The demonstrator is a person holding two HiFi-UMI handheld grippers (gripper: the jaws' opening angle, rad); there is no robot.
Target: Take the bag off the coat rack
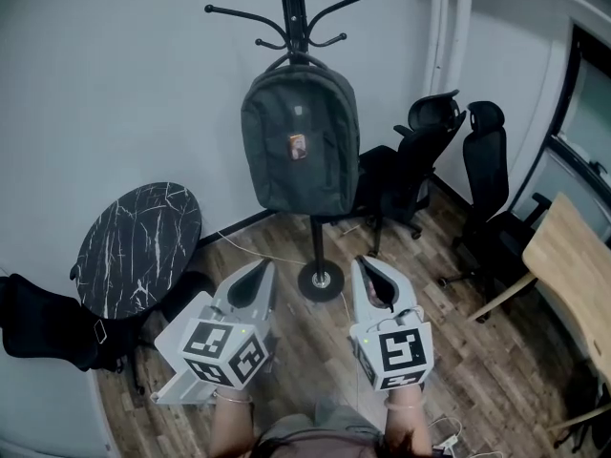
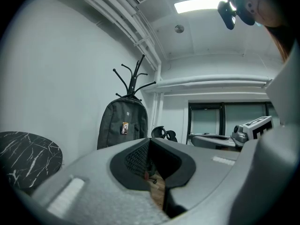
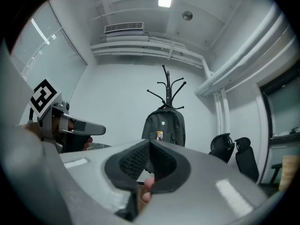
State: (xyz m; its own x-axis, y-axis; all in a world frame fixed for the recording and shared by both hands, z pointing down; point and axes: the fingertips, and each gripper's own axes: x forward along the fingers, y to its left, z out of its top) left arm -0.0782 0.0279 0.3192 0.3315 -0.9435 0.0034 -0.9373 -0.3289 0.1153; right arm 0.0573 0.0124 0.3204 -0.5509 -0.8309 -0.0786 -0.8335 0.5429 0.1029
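A dark grey backpack hangs by its top loop from a hook of the black coat rack, with a small orange tag on its front. The same backpack shows ahead in the left gripper view, and the backpack shows ahead in the right gripper view too. My left gripper and right gripper are held low, side by side, well short of the bag. Both are shut with nothing between their jaws.
The rack's round base stands on the wood floor. A round black marble table is at the left by the wall. Two black office chairs stand right of the rack, and a wooden desk is at far right.
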